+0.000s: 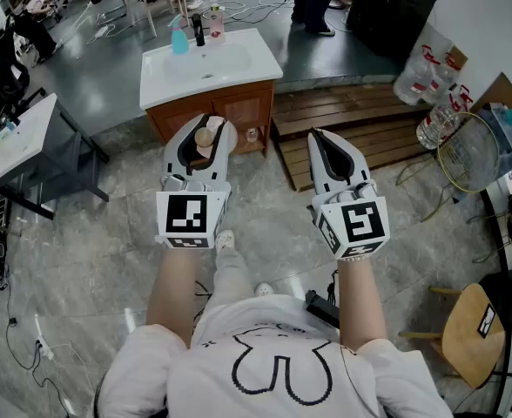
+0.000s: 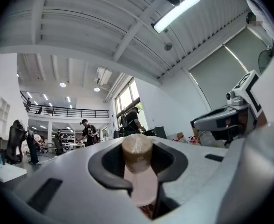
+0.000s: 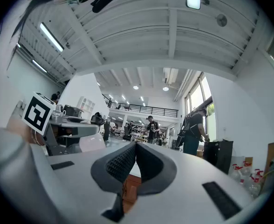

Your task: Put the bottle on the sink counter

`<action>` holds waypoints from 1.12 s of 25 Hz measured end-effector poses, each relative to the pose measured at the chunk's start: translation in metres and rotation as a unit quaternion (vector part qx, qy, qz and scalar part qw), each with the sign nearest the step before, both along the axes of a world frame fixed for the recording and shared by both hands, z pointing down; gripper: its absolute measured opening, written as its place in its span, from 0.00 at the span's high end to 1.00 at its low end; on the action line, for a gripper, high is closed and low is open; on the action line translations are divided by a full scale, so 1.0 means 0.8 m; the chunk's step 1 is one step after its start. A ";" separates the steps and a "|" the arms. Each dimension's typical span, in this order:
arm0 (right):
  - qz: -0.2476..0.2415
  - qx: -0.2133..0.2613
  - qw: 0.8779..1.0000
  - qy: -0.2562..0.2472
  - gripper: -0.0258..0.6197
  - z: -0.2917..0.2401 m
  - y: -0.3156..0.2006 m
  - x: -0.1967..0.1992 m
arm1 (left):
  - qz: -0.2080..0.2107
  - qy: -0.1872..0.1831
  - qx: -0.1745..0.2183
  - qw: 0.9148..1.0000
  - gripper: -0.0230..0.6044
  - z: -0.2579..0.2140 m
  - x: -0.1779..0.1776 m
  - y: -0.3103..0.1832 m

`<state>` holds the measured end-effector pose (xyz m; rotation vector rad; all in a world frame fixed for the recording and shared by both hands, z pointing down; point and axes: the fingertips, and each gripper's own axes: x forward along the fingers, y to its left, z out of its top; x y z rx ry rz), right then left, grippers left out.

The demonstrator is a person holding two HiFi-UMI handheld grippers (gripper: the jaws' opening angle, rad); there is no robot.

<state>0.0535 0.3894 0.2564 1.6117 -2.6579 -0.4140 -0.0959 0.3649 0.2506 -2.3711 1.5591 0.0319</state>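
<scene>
My left gripper [image 1: 205, 131] is shut on a pale pink bottle [image 1: 206, 140] with a tan round cap; in the left gripper view the bottle [image 2: 139, 171] stands upright between the dark pads, cap [image 2: 137, 149] on top. It hangs in the air in front of the white sink counter [image 1: 173, 80] on a wooden cabinet [image 1: 239, 111]. My right gripper [image 1: 324, 139] is shut with nothing in it, its ribbed pads [image 3: 123, 162] meeting, and it is held level with the left one, to its right.
On the counter's back edge stand a blue bottle [image 1: 179, 39], a dark bottle [image 1: 198, 30] and a pink one [image 1: 215, 23]. Wooden pallets [image 1: 352, 129] lie right of the cabinet. A white desk [image 1: 12, 142] stands left. Large water jugs [image 1: 434, 94] and a fan [image 1: 469, 151] stand at right.
</scene>
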 end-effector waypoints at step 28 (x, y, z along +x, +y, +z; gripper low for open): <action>-0.020 -0.025 0.999 0.003 0.92 0.012 -0.217 -0.010 | -0.006 0.011 -0.023 1.000 0.78 0.014 -0.006 -0.223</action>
